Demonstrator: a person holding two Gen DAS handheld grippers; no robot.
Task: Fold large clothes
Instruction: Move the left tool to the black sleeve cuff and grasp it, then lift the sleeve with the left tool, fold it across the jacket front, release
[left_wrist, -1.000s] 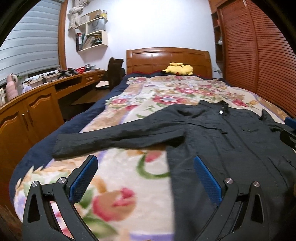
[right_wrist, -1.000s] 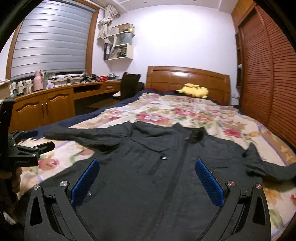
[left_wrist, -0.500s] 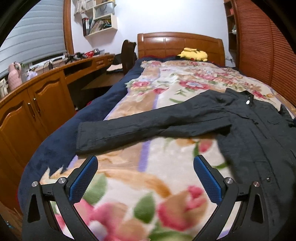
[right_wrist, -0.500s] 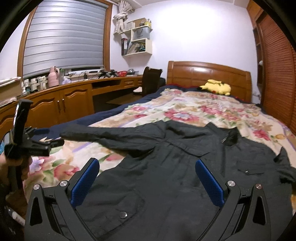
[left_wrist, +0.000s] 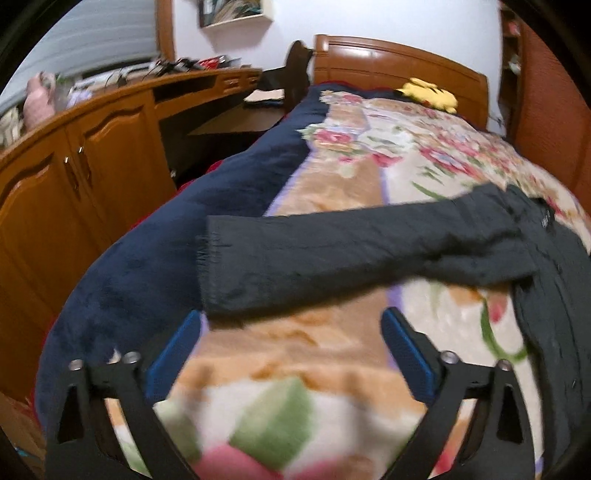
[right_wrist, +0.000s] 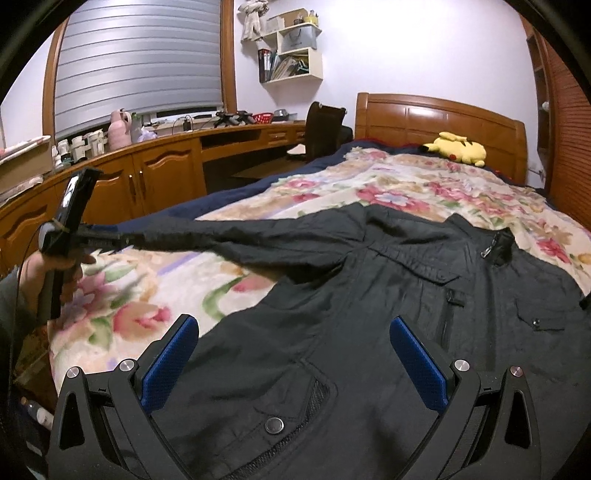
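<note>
The right gripper (right_wrist: 293, 356) hovers with jaws wide apart and empty over the lower front of a dark jacket (right_wrist: 388, 314) spread on a floral blanket (right_wrist: 424, 184). The left gripper (left_wrist: 291, 349), jaws also wide and holding nothing, sits just short of the jacket's outstretched sleeve (left_wrist: 332, 251) cuff. Farther back, 1 yellow plush toy (right_wrist: 456, 147) rests against the wooden headboard (right_wrist: 439, 118).

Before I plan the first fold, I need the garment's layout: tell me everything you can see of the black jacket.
The black jacket lies front up, spread flat on the floral blanket. It looks like thin woven cloth, slightly wrinkled, with a collar, flapped chest pockets, a zip pocket and a snap-buttoned lower pocket. One sleeve stretches sideways to the bed's edge, its cuff just ahead of the open left gripper. Nothing grips it.
</note>
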